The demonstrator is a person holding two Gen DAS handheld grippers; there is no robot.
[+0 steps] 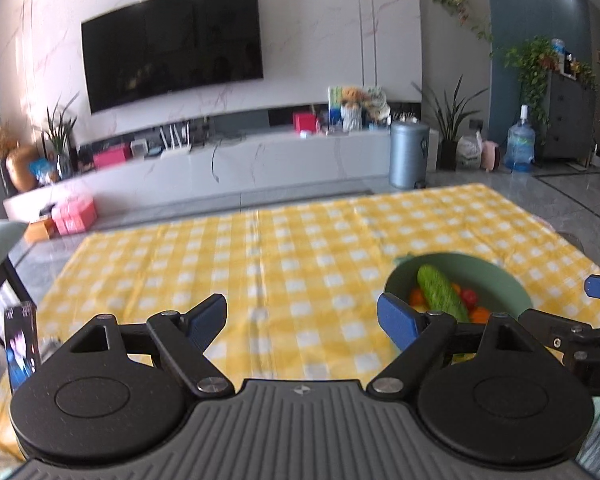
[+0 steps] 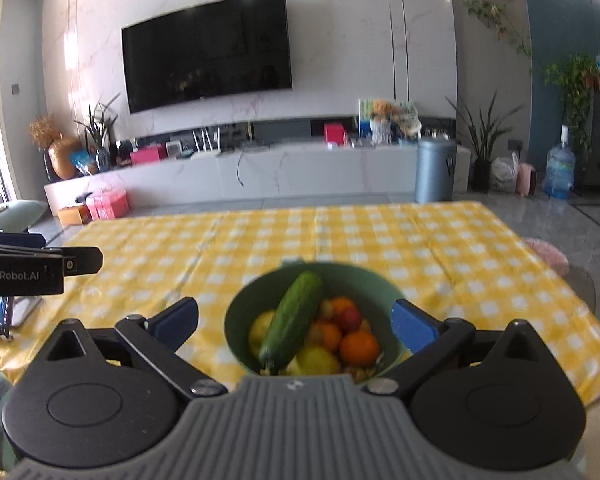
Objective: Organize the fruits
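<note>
A green bowl [image 2: 364, 280] stands on the yellow checked tablecloth [image 2: 260, 248], right in front of my right gripper [image 2: 294, 324]. A cucumber [image 2: 294, 316] lies across it on top of oranges [image 2: 358, 346], lemons [image 2: 316, 360] and a red fruit [image 2: 350, 318]. My right gripper is open and empty, its blue pads either side of the bowl's near rim. My left gripper [image 1: 300, 320] is open and empty over bare cloth to the left of the bowl [image 1: 496, 276], where the cucumber [image 1: 440, 292] also shows.
A phone on a stand [image 2: 0, 316] sits at the table's left edge. The table's far edge borders a grey tiled floor [image 2: 588, 208]. A TV wall, low cabinet and a blue bin [image 2: 436, 170] stand beyond. My left gripper's body [image 2: 32, 268] shows at left.
</note>
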